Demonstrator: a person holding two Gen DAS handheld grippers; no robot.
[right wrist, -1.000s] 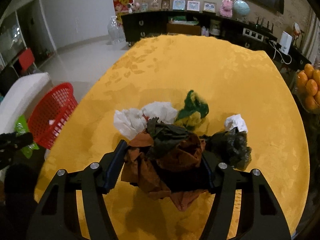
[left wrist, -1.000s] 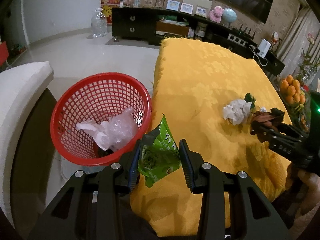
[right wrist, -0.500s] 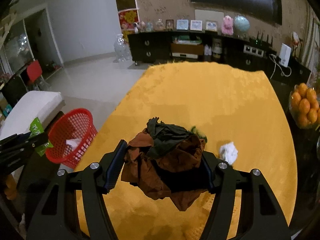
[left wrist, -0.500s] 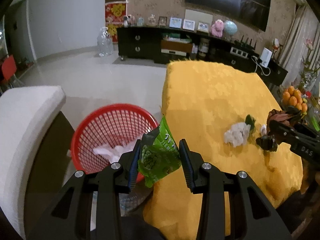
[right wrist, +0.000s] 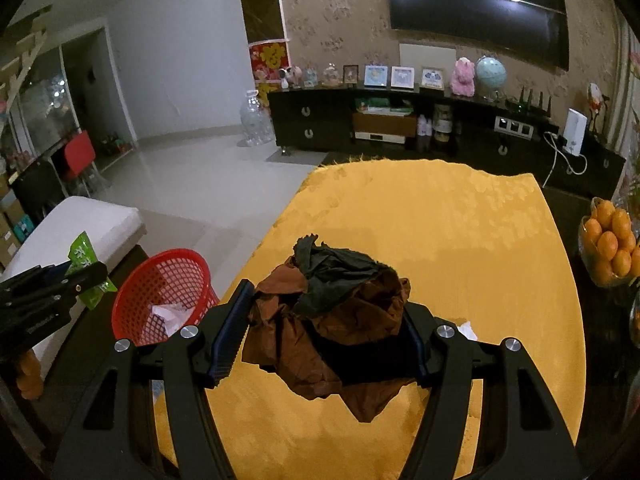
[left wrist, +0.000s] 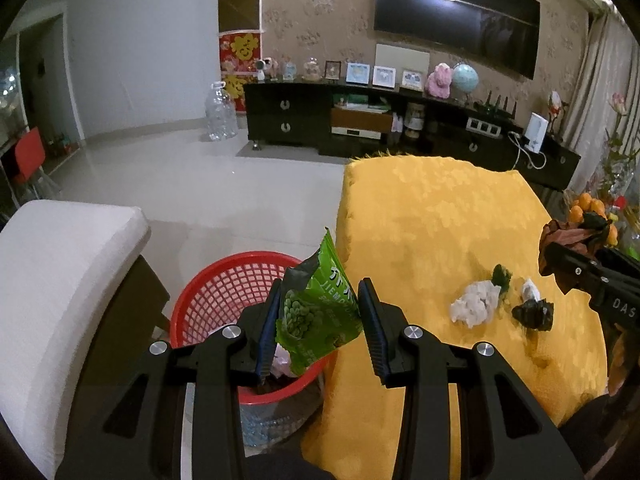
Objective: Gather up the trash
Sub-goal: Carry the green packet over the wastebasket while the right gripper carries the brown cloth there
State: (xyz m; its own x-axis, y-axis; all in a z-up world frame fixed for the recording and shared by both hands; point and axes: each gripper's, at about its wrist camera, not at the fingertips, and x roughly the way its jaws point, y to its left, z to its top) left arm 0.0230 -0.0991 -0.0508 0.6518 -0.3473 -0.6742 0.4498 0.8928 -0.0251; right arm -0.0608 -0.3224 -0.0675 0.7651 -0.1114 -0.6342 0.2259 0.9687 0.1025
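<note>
Yellow patterned cloth is covering the counter (left wrist: 432,220) in the left wrist view, with pale tiled floor (left wrist: 200,176) and a dark sideboard (left wrist: 360,120) lying beyond it. Loose trash is resting on the cloth: a white crumpled tissue (left wrist: 474,306), a dark wad (left wrist: 534,314) and a small green scrap (left wrist: 502,276). A red mesh basket (left wrist: 224,292) is standing on the floor beside the counter, holding pale crumpled wrapping. The left gripper (left wrist: 320,316) is clamping a green snack packet (left wrist: 320,308) above the basket rim.

In the right wrist view, the right gripper (right wrist: 324,320) is gripping a brown and dark crumpled bundle (right wrist: 336,316) above the yellow cloth. A bowl of oranges (right wrist: 610,240) is sitting at the counter's right edge. The basket (right wrist: 160,300) is showing white wrapping (right wrist: 168,314) inside.
</note>
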